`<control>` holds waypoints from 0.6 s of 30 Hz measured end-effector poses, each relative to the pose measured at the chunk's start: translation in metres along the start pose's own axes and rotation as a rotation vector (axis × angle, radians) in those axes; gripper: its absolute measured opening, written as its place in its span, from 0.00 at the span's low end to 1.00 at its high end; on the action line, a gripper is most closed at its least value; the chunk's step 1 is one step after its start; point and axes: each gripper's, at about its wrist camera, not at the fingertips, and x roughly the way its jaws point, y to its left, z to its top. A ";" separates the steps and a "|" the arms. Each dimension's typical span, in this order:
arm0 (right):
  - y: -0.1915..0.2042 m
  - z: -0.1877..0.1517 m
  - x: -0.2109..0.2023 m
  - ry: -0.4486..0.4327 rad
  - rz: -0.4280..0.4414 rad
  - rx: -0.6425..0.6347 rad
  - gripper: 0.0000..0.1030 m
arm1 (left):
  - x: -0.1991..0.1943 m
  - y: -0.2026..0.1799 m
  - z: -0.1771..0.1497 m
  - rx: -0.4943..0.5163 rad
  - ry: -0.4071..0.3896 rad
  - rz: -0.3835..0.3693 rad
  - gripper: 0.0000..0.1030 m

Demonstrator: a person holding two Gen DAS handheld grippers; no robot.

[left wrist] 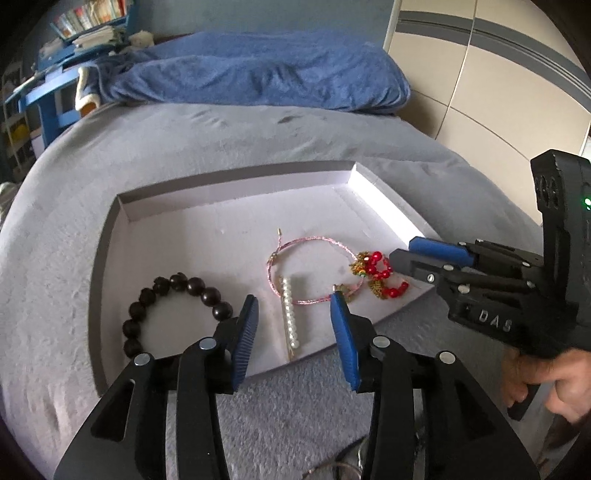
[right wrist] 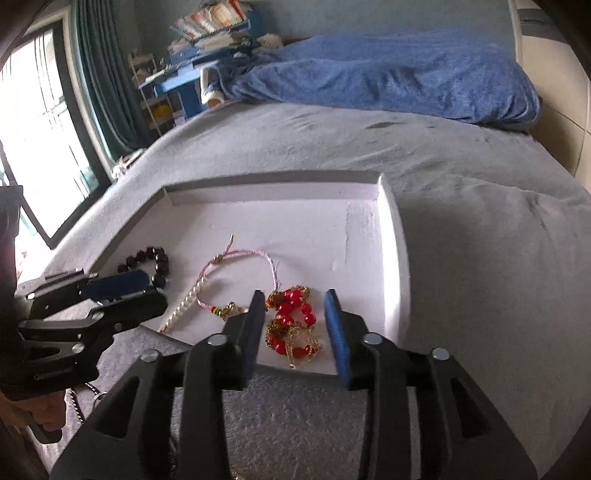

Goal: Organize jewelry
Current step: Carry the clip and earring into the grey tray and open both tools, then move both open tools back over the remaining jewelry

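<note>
Grey bed cover (left wrist: 184,155) carrying white tray (left wrist: 236,177), dark bead bracelet (left wrist: 173,295), pearl clip (left wrist: 290,317), pink cord bracelet (left wrist: 310,269) and red bead jewelry (right wrist: 291,321) along tray's near edge, left gripper (left wrist: 295,306) jaws partly apart over pearl clip, gripping nothing, right gripper (right wrist: 295,306) jaws partly apart astride red bead jewelry, pads clear.

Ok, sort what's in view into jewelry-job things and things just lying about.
For the job:
white tray
dark bead bracelet
pearl hair clip
pink cord bracelet
red bead and gold piece

Lying about:
blue blanket
books on the blue shelf
</note>
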 end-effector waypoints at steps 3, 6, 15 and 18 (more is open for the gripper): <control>-0.005 -0.003 -0.013 -0.037 -0.005 0.027 0.49 | -0.012 0.003 -0.002 0.000 -0.015 0.015 0.46; -0.008 -0.009 -0.027 -0.056 -0.024 0.048 0.51 | -0.027 0.010 -0.006 -0.007 -0.037 0.022 0.57; -0.008 -0.033 -0.055 -0.083 -0.047 0.070 0.56 | -0.062 0.012 -0.027 0.008 -0.062 0.048 0.58; -0.003 -0.045 -0.058 -0.069 -0.045 0.067 0.56 | -0.070 0.012 -0.040 0.006 -0.050 0.044 0.58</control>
